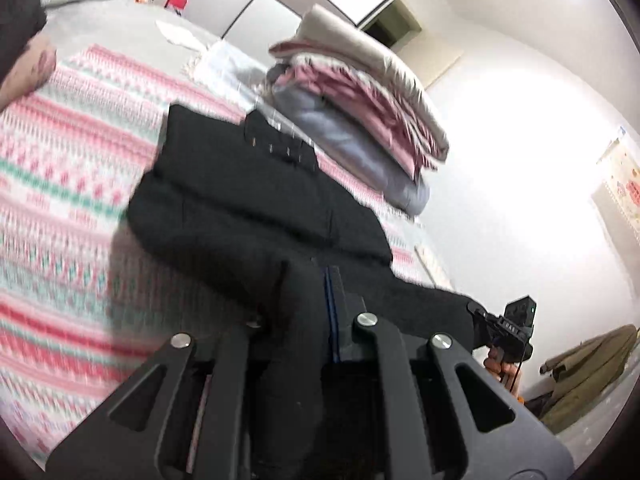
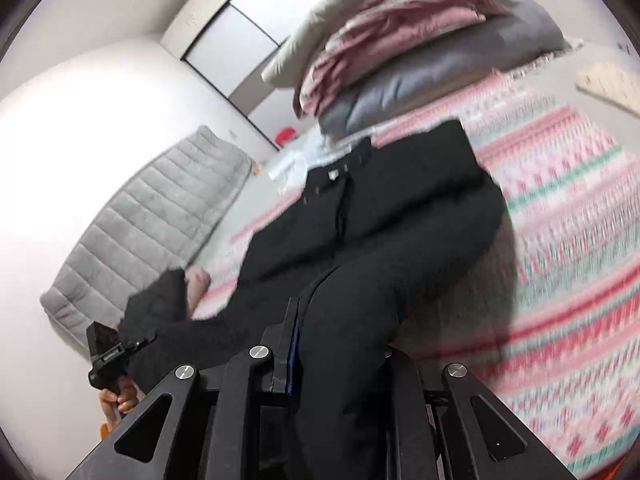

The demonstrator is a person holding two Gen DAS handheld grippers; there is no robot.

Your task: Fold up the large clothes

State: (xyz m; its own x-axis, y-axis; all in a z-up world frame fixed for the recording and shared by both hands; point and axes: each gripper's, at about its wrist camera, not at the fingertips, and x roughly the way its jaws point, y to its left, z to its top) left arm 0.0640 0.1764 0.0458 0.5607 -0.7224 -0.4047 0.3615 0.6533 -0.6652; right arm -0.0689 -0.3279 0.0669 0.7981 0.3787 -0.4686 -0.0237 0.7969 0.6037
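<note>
Patterned blanket (image 1: 60, 200) under raised, garment-clamping grippers

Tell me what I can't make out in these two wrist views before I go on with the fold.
- Left gripper, left wrist view: fingertips buried in the black garment; the grip point is hidden.
- Right gripper, right wrist view: same, cloth drapes over the fingers.
- Bedspread: pattern smeared by motion blur.
- Stack of bedding: top cut off by the frame edge.

One black garment (image 1: 256, 200), one patterned bedspread (image 1: 68, 184), one stack of folded bedding (image 1: 360, 112), one grey quilted mattress (image 2: 148, 216), two grippers, left gripper (image 1: 308, 320) and right gripper (image 2: 340, 344).
</note>
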